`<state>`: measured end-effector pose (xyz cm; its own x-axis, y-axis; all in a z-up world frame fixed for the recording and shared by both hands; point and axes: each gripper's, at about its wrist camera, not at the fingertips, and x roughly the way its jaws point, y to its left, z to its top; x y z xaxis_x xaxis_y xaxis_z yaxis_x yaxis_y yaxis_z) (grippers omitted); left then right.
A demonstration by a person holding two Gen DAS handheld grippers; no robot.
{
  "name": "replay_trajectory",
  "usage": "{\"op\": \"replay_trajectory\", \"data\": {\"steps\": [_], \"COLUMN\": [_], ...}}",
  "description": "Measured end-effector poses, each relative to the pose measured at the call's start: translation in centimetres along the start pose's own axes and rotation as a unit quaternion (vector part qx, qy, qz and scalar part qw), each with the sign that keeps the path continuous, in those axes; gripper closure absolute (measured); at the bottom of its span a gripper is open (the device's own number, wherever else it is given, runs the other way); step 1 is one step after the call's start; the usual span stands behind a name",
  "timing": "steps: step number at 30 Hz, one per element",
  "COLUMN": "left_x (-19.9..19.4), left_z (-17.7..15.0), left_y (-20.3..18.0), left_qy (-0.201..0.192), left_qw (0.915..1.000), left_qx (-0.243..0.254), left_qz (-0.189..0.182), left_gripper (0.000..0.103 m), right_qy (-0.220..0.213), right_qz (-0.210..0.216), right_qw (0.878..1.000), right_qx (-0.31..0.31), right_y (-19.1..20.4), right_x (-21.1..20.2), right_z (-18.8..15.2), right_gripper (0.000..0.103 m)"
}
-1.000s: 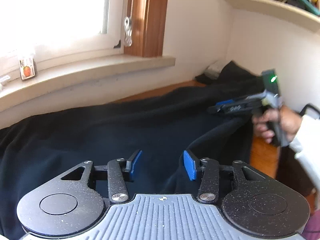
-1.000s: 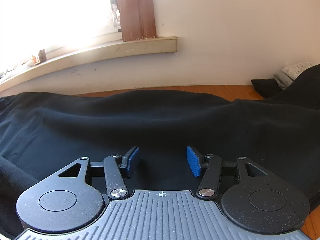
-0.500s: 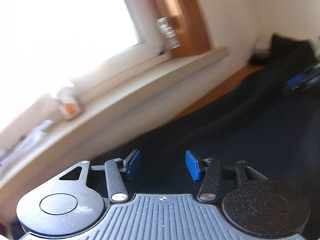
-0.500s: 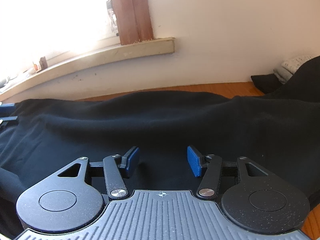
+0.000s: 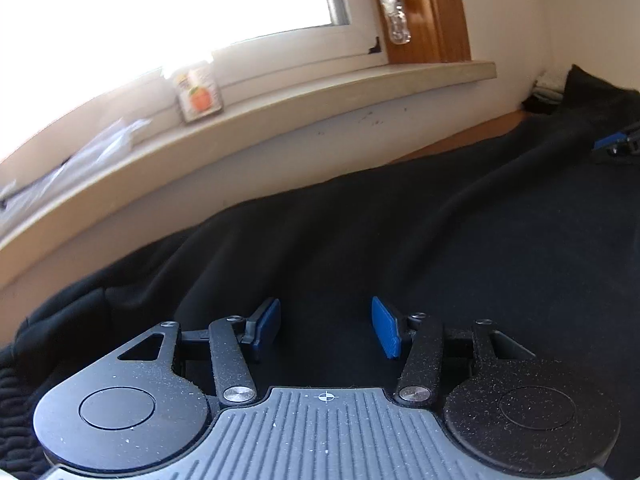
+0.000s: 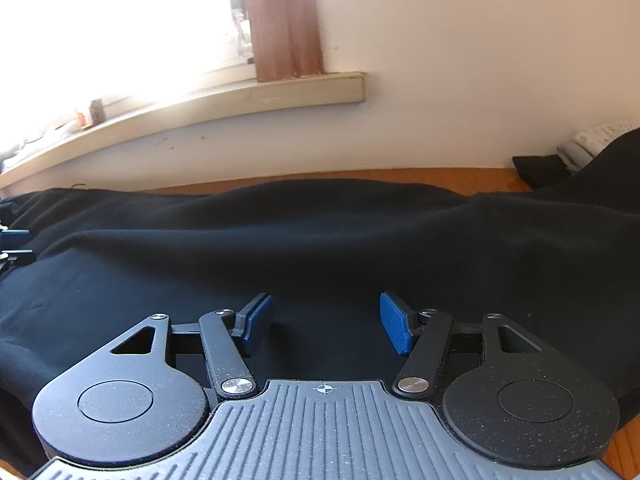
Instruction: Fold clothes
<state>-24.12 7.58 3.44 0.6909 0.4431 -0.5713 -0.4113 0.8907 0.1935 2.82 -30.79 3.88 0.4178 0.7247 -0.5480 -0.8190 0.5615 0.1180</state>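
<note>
A large black garment (image 5: 400, 232) lies spread over a wooden table, with soft ridges across it; it also fills the right wrist view (image 6: 320, 240). My left gripper (image 5: 325, 326) is open and empty just above the cloth near its left part. My right gripper (image 6: 325, 322) is open and empty over the cloth's middle. The right gripper's blue tips show at the far right of the left wrist view (image 5: 614, 144). The left gripper's tips show at the left edge of the right wrist view (image 6: 14, 244).
A window sill (image 5: 280, 112) runs along the wall behind the table, with a small carton (image 5: 198, 94) and a plastic bag (image 5: 80, 156) on it. Bare wood (image 6: 460, 180) shows behind the garment. Folded dark and light cloths (image 6: 560, 156) lie in the far right corner.
My left gripper has swung left and away from the right one, now facing the window sill over the cloth's left part. My right gripper has barely moved. Both stayed open.
</note>
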Motion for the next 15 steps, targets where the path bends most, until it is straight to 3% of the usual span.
{"op": "replay_trajectory", "data": {"steps": [7, 9, 15], "left_x": [-1.6, -1.4, 1.5], "left_z": [-0.7, 0.4, 6.2], "left_y": [0.4, 0.7, -2.1], "left_qy": [0.003, 0.007, -0.028], "left_qw": [1.0000, 0.9998, 0.9955], "left_qx": [0.003, 0.007, 0.068], "left_qz": [-0.002, -0.016, -0.059], "left_gripper": [0.046, 0.042, 0.043], "right_qy": [-0.004, -0.006, -0.003], "right_qz": [0.013, 0.017, 0.000], "right_qw": [1.000, 1.000, 1.000], "right_qx": [0.011, 0.018, -0.001], "right_y": [-0.6, -0.7, 0.1], "right_x": [-0.5, -0.5, -0.3], "right_z": [-0.2, -0.2, -0.1], "right_gripper": [0.043, 0.043, 0.043]}}
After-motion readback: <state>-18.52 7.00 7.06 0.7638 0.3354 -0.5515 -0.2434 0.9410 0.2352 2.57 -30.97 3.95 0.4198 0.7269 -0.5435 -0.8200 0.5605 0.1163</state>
